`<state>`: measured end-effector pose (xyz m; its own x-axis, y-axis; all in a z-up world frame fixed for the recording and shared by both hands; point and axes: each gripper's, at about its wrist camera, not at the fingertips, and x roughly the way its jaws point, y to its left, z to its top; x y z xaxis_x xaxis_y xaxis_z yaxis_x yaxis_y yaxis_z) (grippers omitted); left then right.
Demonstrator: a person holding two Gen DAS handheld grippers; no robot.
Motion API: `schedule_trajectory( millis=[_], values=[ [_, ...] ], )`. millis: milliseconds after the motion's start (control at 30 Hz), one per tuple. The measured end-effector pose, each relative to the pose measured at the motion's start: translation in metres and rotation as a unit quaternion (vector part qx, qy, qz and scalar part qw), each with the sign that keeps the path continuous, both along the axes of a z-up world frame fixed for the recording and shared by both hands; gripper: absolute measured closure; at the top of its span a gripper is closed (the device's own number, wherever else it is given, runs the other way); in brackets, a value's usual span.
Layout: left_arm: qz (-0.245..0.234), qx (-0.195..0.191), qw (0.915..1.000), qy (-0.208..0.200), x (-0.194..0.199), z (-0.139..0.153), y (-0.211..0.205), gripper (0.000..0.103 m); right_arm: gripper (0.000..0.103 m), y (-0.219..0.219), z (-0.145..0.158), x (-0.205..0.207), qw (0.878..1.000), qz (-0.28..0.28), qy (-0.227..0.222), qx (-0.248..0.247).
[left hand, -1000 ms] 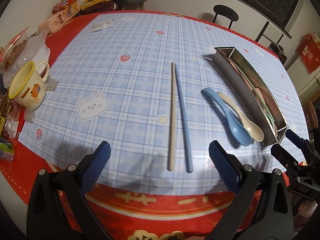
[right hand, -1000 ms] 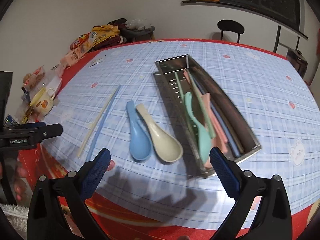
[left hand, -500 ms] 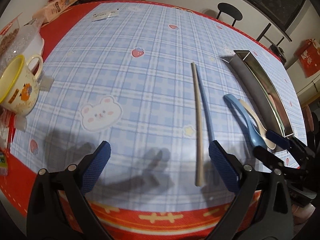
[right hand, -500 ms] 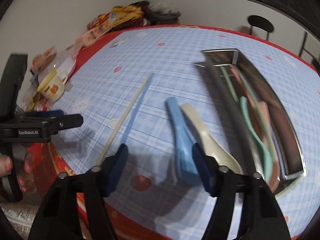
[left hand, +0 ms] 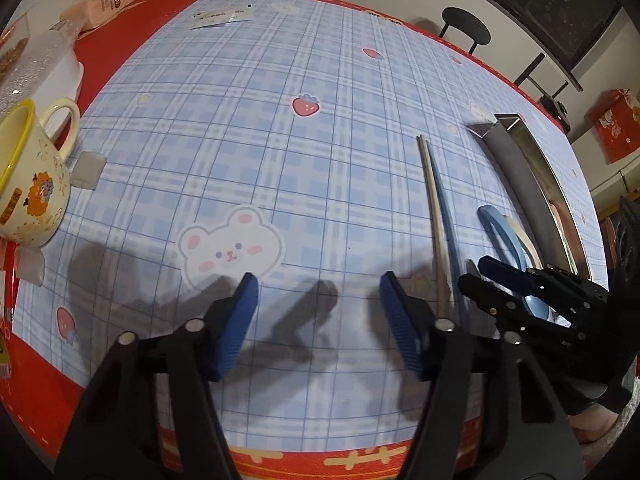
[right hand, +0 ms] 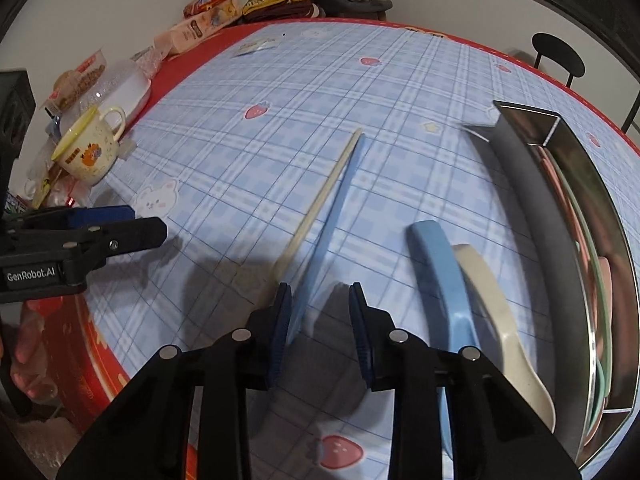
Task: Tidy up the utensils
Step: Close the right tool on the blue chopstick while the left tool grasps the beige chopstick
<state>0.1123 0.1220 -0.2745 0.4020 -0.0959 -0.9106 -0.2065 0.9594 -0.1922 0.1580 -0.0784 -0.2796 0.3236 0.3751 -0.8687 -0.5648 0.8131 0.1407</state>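
Note:
A beige chopstick (right hand: 320, 200) and a blue chopstick (right hand: 336, 208) lie side by side on the checked tablecloth; both also show in the left wrist view, beige (left hand: 434, 216) and blue (left hand: 446, 216). A blue spoon (right hand: 444, 276) and a beige spoon (right hand: 496, 312) lie to their right. A steel tray (right hand: 532, 208) holds several utensils. My right gripper (right hand: 320, 300) is partly open, its jaws around the near end of the blue chopstick. My left gripper (left hand: 316, 292) is open and empty over bare cloth, left of the chopsticks.
A yellow-rimmed mug (left hand: 28, 184) stands at the left edge beside a clear plastic container (left hand: 36, 68). Snack packets (right hand: 216, 16) lie at the far left corner. A black stool (left hand: 466, 32) stands beyond the table. The steel tray also shows in the left wrist view (left hand: 520, 176).
My right gripper has swung left from the spoons to the chopsticks and its jaws have narrowed. My left gripper has moved left and its jaws have narrowed too.

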Motion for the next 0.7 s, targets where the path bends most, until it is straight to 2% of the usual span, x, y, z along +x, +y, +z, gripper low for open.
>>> schedule_trajectory(
  millis=[200, 267, 333, 433, 700],
  values=[
    [-0.016, -0.011, 0.9998, 0.004, 0.008, -0.004, -0.004, 0.049, 0.078, 0.007, -0.001, -0.004, 1.000, 0.003, -0.015, -0.023],
    [-0.025, -0.013, 0.9996, 0.005, 0.012, -0.007, -0.009, 0.050, 0.090, 0.007, -0.002, -0.007, 0.999, 0.007, -0.025, -0.038],
    [-0.039, -0.015, 0.9991, 0.007, 0.017, -0.008, -0.017, 0.052, 0.094, 0.006, -0.002, -0.008, 0.998, 0.008, -0.033, -0.054],
    [-0.060, -0.014, 0.9980, 0.009, 0.023, -0.011, -0.031, 0.058, 0.096, -0.007, -0.002, -0.005, 0.999, -0.009, -0.010, -0.033],
    [-0.116, -0.002, 0.9932, 0.013, 0.040, -0.017, -0.073, 0.061, 0.096, -0.038, -0.003, -0.011, 0.998, -0.057, 0.030, 0.018]
  ],
)
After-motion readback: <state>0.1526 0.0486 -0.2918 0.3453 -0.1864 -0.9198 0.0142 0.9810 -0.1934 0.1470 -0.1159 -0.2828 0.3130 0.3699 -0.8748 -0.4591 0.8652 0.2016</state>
